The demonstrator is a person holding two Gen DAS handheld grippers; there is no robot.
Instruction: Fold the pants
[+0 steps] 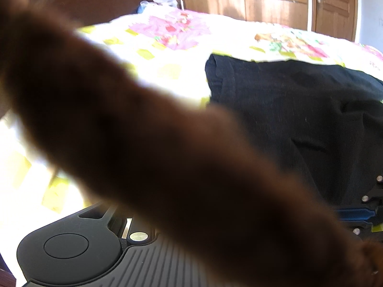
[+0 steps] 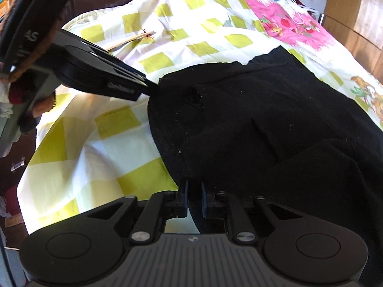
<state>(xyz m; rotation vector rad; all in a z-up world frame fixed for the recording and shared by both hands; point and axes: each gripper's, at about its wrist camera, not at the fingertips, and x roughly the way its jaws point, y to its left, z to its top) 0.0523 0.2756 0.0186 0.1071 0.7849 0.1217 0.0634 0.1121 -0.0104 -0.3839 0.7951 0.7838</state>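
Pants pinched at two edges on the bed

Right tongs (image 2: 194, 191) nip the near hem of the black pants (image 2: 263, 119). Left tongs (image 2: 150, 86) appear clamped on the far-left corner, though a blurred brown sleeve (image 1: 143, 143) blocks their own camera. Pants lie bunched on the checked bedspread (image 2: 153, 62).

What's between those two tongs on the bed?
Just black pants: in the right wrist view, cloth spans from the left tongs to the right tongs.

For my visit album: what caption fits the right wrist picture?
Right gripper and left gripper pinch the edge of black pants on a green-checked bedsheet.
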